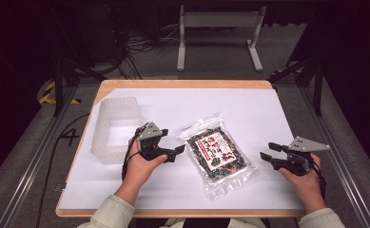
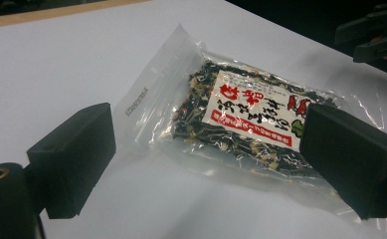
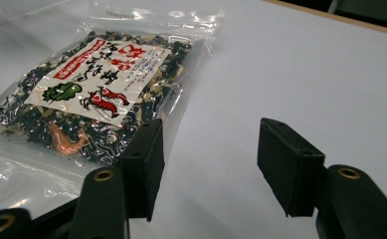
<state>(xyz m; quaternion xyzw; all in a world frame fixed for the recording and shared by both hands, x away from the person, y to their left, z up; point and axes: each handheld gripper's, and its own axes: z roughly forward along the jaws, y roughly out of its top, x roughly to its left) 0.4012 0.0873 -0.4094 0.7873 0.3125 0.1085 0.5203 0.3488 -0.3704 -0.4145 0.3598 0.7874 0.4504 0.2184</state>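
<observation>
A clear plastic packet of dark dried flakes with a white and red label lies flat in the middle of the white sheet. My left gripper sits just left of the packet's top corner. In the left gripper view the packet lies ahead of my left gripper, whose jaws stand wide apart over the packet's near edge without pressing on it. My right gripper rests to the right of the packet, apart from it. In the right gripper view my right gripper is open over bare sheet, with the packet beside its left jaw.
A translucent plastic tub stands at the left of the table, behind my left hand. The white sheet covers most of the wooden tabletop. Beyond the table are a metal frame and floor cables.
</observation>
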